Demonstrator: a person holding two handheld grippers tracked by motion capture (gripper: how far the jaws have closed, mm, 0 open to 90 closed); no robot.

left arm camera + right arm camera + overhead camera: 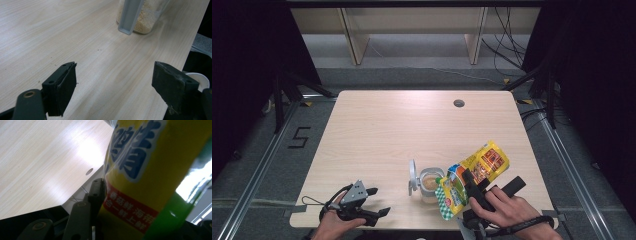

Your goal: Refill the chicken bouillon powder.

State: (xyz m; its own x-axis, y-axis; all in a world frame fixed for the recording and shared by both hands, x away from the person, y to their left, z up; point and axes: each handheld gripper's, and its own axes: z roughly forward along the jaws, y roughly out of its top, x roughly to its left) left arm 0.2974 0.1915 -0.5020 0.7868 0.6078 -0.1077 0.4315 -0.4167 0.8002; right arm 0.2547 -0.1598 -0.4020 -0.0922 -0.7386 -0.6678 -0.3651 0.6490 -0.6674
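With the right gripper (473,186) clamped on the tilted yellow pouch (472,176) over the open jar (430,183) near the table's (382,130) front edge, granules risked spilling past the rim, while the left gripper (374,202) sat wide open, empty.

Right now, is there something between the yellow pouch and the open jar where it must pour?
Nothing visible stands between them. The right tool holds the pouch tilted right beside the jar, and the lid is swung open on the jar's far side, away from the pouch.
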